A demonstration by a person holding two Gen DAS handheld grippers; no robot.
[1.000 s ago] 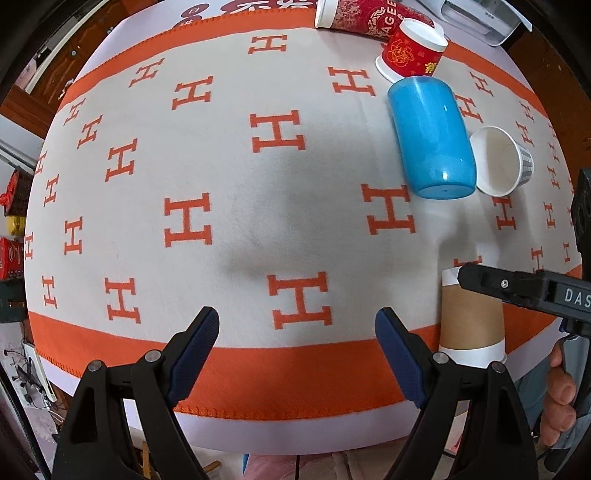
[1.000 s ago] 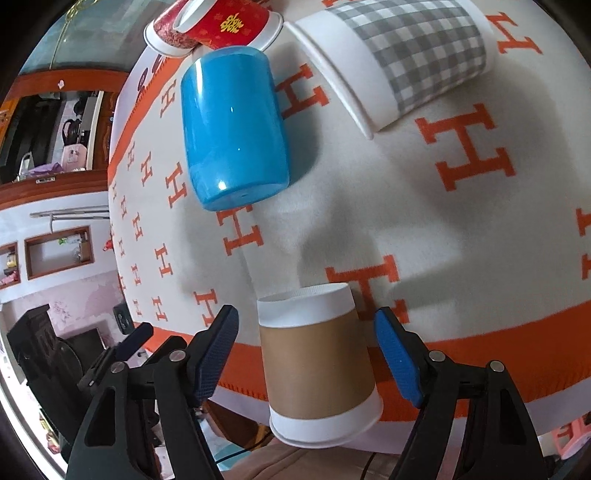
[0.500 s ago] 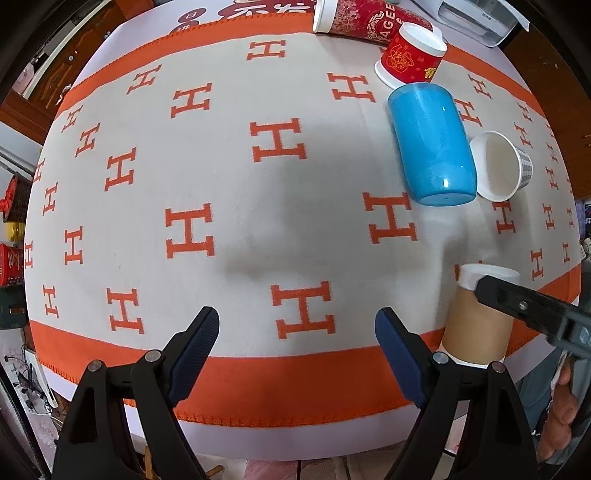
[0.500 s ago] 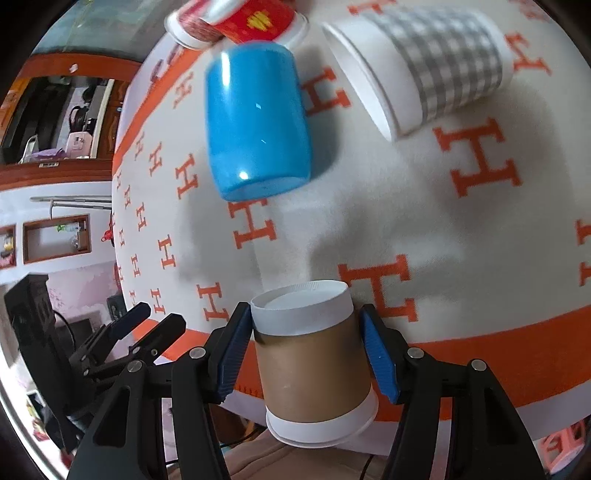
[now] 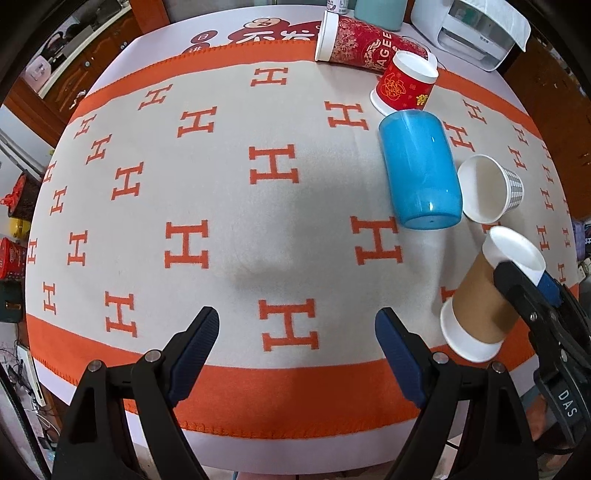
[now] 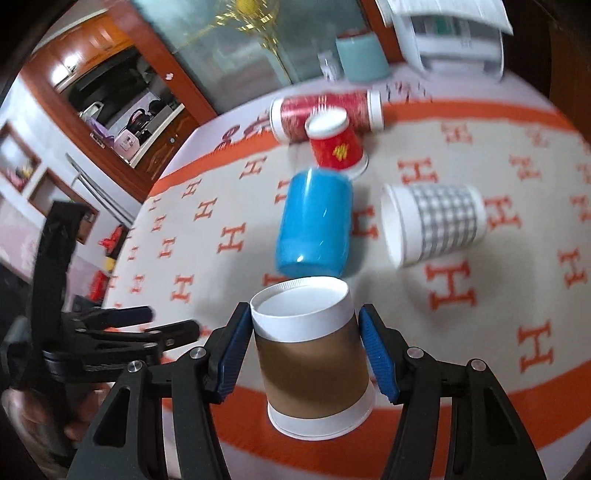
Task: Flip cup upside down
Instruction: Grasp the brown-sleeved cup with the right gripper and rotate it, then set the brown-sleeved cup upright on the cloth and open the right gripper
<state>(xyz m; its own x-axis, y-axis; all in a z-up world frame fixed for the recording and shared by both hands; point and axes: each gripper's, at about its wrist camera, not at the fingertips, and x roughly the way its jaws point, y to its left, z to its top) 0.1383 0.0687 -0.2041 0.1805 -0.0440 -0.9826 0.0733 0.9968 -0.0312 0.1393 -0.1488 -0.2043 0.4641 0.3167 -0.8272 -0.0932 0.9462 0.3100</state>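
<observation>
The right gripper (image 6: pixel 306 354) pinches the brown paper cup (image 6: pixel 314 354) between its blue pads, one on each side of the sleeve. The cup's white base points away from the camera and its rim faces back toward it. Only the left wrist view shows the tilt: there the brown paper cup (image 5: pixel 487 295) leans base-up toward 1 o'clock at the desk's near right corner, with its rim just over the orange border of the blanket (image 5: pixel 229 206).

The left gripper (image 5: pixel 297 349) is spread wide with nothing between its fingers, above the near orange border. In the right wrist view it sits at 9 o'clock, blurred.

A blue tumbler (image 5: pixel 421 170) lies on its side at 2 o'clock in the left view, with a grey checked paper cup (image 5: pixel 491 188) just right of it, also on its side, mouth toward the camera. The check pattern reads far better in the right view. A small red cup (image 5: pixel 404 86) stands inverted beyond the tumbler, next to a long red cup (image 5: pixel 365 46) lying flat.

Legible writing: "AGEE" on the long red cup, "DAS" on the right gripper's body, and repeated orange H marks on the blanket. A white appliance (image 5: pixel 480 31) sits at the far right corner.
</observation>
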